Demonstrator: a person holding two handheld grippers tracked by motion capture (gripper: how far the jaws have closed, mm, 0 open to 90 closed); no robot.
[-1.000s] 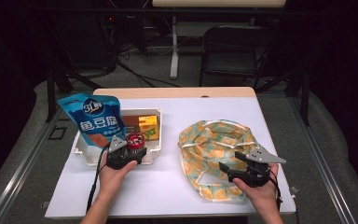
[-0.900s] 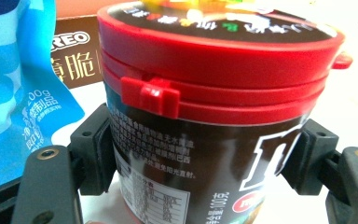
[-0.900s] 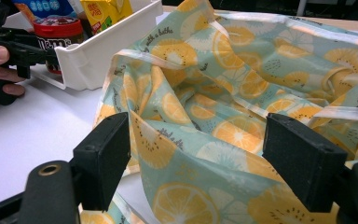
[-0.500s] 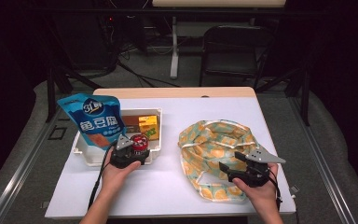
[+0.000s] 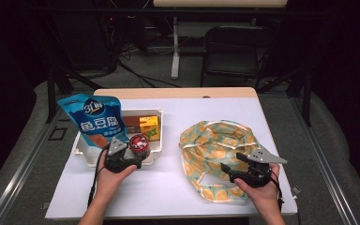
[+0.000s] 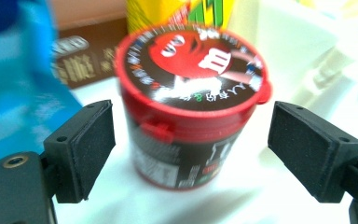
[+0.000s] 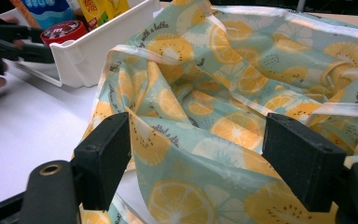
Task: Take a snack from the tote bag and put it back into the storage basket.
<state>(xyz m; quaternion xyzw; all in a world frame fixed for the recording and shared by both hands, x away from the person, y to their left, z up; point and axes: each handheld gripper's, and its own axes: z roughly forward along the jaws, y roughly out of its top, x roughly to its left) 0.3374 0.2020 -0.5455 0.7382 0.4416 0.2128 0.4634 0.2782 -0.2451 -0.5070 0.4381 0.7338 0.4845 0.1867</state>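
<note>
Red-lidded round candy tub (image 6: 191, 105): in white plastic bin (image 5: 155, 140), between my open left gripper (image 6: 191, 149) jaws, untouched.
Right gripper (image 7: 196, 158): open over lemon-print fabric bag (image 7: 242, 93).

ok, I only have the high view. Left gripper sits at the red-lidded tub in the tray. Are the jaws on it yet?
Observer: No. In the left gripper view the left gripper is open, the red-lidded tub between its jaws with a gap on each side.
Operator: Tub upright?
Observer: Yes, standing on the white tray floor, lid up, hinge tab facing the camera.
Operator: And the right one, holding the bag?
Observer: No. The right gripper is open, jaws either side of a fold of the lemon-print bag, not clamped.
</note>
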